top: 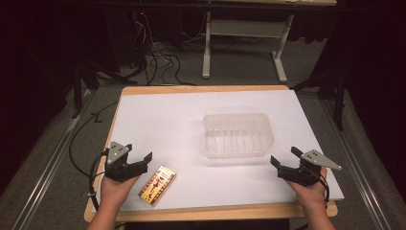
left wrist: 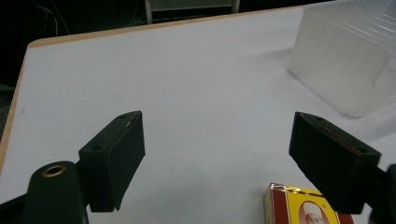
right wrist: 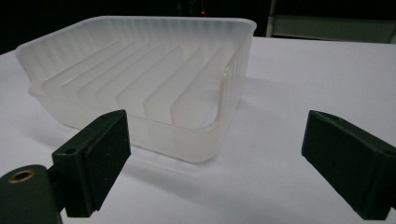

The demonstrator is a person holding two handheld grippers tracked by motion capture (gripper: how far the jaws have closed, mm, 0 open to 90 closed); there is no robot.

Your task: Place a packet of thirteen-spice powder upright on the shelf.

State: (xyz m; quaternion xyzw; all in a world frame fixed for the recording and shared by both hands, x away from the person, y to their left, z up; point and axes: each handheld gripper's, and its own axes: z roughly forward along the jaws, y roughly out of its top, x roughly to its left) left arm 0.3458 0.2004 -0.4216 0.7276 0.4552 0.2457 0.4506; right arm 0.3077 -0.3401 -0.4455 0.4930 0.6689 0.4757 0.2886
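1. Worktop (top: 158, 110): white surface with a wooden edge, seen from the high view.
2. Left gripper (top: 135, 158): held in the person's left hand (top: 115, 189) near the front left corner of the worktop. Jaws wide apart, nothing between them, nothing gripped.
3. Small box (top: 157, 185): red and yellow, printed face up, lies flat on the worktop just right of the left gripper, near the front edge. Apart from the jaws. In the left gripper view its corner shows at the bottom, partly behind the right-hand jaw.
4. Right gripper (top: 283, 158): held in the person's right hand (top: 310, 194) near the front right of the worktop. Jaws wide apart, empty.
5. Clear plastic tray (top: 238, 135): translucent, ribbed floor, rounded corners, stands upright at the middle of the worktop, slightly right of centre. Nothing visible inside.
6. In the right gripper view the tray stands ahead of the jaws, towards the left-hand one, not touching either. Near the right gripper, well apart from the left gripper.
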